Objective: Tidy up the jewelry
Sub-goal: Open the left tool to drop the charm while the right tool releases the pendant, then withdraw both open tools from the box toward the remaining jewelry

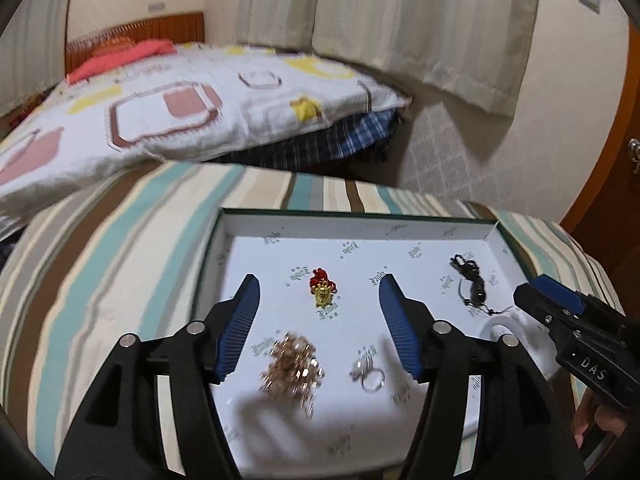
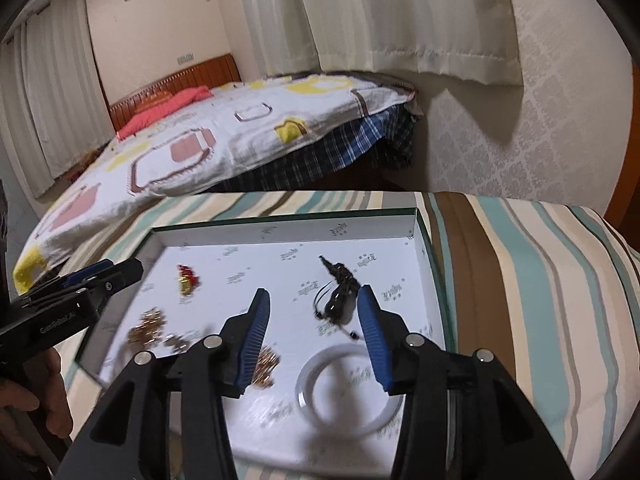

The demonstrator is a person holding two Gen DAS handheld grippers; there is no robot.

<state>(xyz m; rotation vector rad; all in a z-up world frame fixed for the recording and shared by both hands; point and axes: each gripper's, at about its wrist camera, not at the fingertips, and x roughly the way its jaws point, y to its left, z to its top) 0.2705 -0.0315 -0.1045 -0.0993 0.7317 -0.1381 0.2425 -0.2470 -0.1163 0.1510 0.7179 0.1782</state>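
Note:
A shallow white box lid (image 1: 352, 226) (image 2: 280, 230) lies on a striped cloth and holds jewelry. In the left wrist view my left gripper (image 1: 318, 286) is open above a gold and red charm (image 1: 323, 288), with a gold beaded piece (image 1: 294, 372) and a silver pearl ring (image 1: 368, 374) closer in. A black cord necklace (image 1: 470, 282) (image 2: 338, 294) lies at the right. My right gripper (image 2: 314, 300) is open and empty over the necklace and a white bangle (image 2: 348, 388). Each gripper shows in the other's view: the right (image 1: 524, 298), the left (image 2: 134, 270).
The striped cloth (image 1: 120, 260) (image 2: 520, 280) covers a raised surface. A bed with a patterned quilt (image 1: 180, 104) stands behind it. Curtains (image 1: 400, 20) and a papered wall are at the back right.

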